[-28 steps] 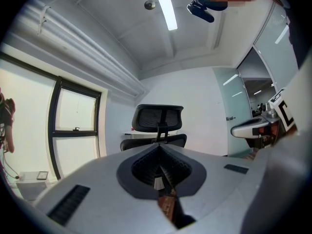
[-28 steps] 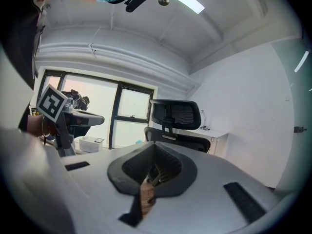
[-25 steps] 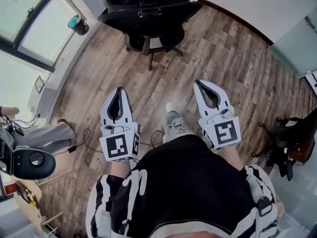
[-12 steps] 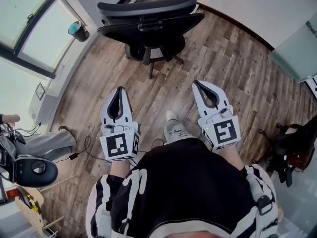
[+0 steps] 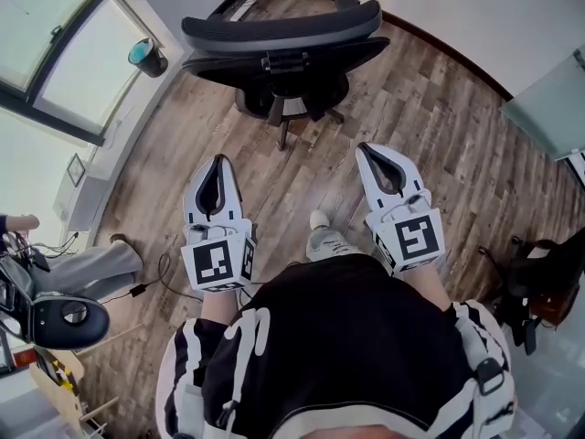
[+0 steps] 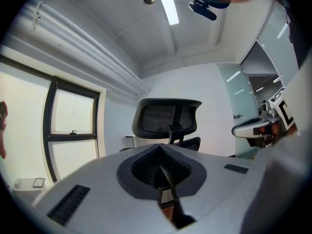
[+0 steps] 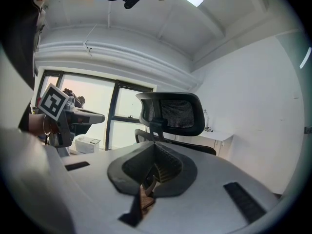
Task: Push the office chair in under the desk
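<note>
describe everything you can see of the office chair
The office chair is black, with a curved mesh back in a solid frame, a support bar behind it, a seat and a base of splayed legs. It stands upright on the wooden floor, its back toward the person, in front of a white desk. Nothing but the floor touches it.

Open wood floor (image 5: 302,167) ahead up to office chair (image 5: 283,48) back (only obstacle straight on). Far left, bin (image 5: 146,55) by window (image 5: 55,53); black gear (image 5: 539,277) right.
</note>
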A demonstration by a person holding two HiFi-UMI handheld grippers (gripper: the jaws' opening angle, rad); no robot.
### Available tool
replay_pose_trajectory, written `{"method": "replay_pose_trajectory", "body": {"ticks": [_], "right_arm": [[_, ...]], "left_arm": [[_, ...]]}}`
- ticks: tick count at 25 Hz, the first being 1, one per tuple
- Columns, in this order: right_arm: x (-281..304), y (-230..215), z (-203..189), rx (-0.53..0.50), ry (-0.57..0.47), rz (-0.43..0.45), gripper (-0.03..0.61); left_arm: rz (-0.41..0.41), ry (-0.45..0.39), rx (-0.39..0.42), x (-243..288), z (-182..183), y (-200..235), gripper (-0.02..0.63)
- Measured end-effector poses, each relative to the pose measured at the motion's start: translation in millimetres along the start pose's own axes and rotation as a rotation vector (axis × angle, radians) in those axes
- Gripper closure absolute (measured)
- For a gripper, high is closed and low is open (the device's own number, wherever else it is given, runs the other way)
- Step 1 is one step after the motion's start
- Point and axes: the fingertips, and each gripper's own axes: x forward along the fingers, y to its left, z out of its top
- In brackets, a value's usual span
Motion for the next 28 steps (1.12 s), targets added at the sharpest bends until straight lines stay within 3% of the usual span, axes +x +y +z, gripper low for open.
{"method": "replay_pose_trajectory", "body": {"ticks": [28], "right_arm": [[83.9,-77.0,9.5,-0.003,-0.017,0.010,0.569]], "left_arm": [[0.073,-0.024,0.003,101.4,19.0,24.9,0.604]]}}
